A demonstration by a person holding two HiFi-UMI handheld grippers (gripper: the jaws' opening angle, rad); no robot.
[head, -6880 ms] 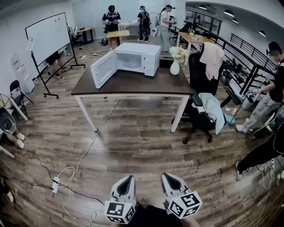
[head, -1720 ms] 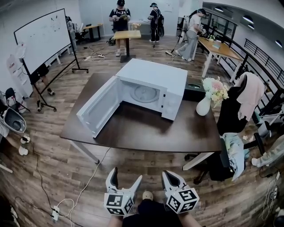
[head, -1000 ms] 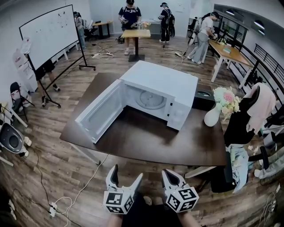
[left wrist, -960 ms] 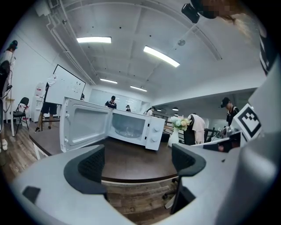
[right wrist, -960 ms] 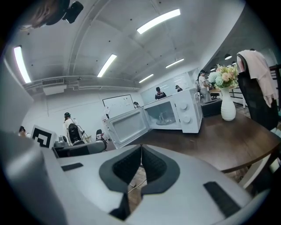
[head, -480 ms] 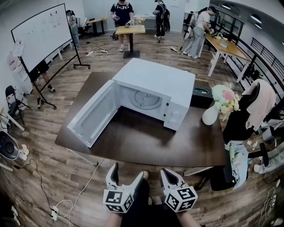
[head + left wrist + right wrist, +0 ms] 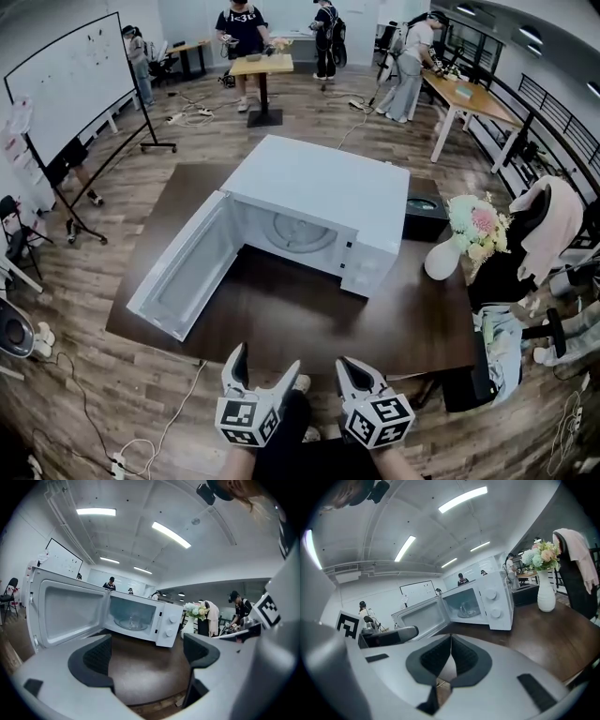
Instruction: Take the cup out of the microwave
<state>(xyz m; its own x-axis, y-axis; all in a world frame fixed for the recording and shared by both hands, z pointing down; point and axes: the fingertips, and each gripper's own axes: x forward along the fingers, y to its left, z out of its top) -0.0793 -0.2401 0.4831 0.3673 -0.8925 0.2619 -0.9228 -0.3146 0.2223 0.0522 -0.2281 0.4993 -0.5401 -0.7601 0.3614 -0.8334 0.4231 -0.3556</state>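
Observation:
A white microwave [image 7: 314, 192] stands on the dark brown table [image 7: 309, 328], its door [image 7: 183, 281] swung wide to the left. A clear glass cup [image 7: 132, 619] sits on the turntable inside and also shows in the right gripper view as a cup [image 7: 464, 608]. From the head view I make out only the turntable. My left gripper [image 7: 264, 361] hangs open and empty at the table's near edge, well short of the microwave [image 7: 164, 623]. Beside it my right gripper [image 7: 351, 366] is shut on nothing, its pads [image 7: 461, 660] pressed together.
A white vase of flowers [image 7: 448, 248] and a black box [image 7: 424, 214] stand right of the microwave. A chair draped with a pink garment [image 7: 548, 225] is at the table's right end. A cable [image 7: 164, 431] runs over the floor at lower left. Several people stand far behind.
The view has come closer to the table, and the microwave looms larger and nearer. Both grippers stay low at the near edge, left open and right shut as before.

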